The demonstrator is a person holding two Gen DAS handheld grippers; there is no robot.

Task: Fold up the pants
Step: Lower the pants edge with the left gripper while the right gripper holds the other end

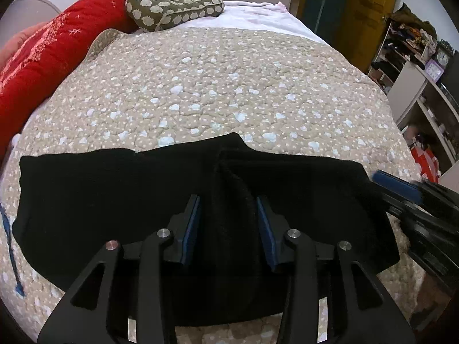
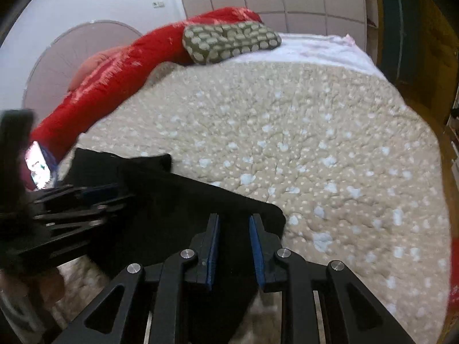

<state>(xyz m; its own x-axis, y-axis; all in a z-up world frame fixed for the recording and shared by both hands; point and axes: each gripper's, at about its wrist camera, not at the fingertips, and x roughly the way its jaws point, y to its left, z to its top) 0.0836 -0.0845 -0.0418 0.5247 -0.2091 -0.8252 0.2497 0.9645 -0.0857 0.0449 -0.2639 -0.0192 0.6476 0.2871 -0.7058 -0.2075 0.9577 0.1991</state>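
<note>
Black pants (image 1: 120, 200) lie flat across the near edge of the bed, lower half of the left wrist frame, partly folded (a raised crease runs up the middle). In the right wrist frame the pants (image 2: 178, 200) sit lower left, one corner ending at centre.

Left gripper (image 1: 228, 220): fingers apart, straddling the crease, pads not pressing on it.

Right gripper (image 2: 233, 238): fingers narrowly apart over the pants' corner, cloth between them; can't tell whether the pads pinch it. It also shows at the right edge of the left frame.

Beige spotted quilt (image 1: 229, 86) under everything. Red duvet (image 1: 51, 57) upper left, green patterned cushion (image 1: 172, 5) top centre, cluttered shelves (image 1: 416, 71) at right.
</note>
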